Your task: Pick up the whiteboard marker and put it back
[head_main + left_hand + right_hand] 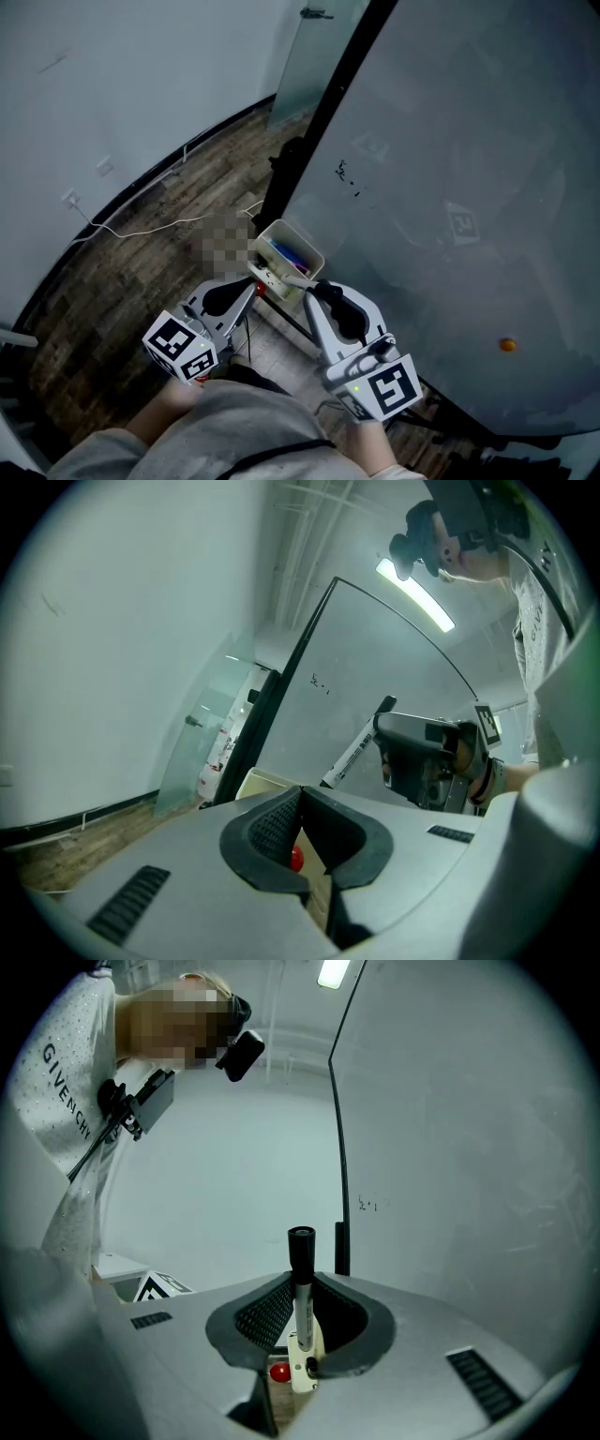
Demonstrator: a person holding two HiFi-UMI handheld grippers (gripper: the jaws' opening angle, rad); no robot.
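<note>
The whiteboard marker (301,1279), white-barrelled with a black cap, stands upright between the jaws of my right gripper (302,1288), which is shut on it. In the left gripper view the same marker (352,754) slants up out of the right gripper (412,752) in front of the whiteboard. In the head view the right gripper (316,287) hangs at the near edge of the white marker tray (305,238), which holds blue and purple pens. My left gripper (253,285) sits just left of it, level, its jaw tips (300,794) together with nothing between them.
The whiteboard (450,187) fills the right side, with a black frame post (309,141), small scribbles and an orange magnet (507,345). A small red object (260,290) and a white block (298,1361) lie below the jaws. A white cable (141,228) runs over the wooden floor.
</note>
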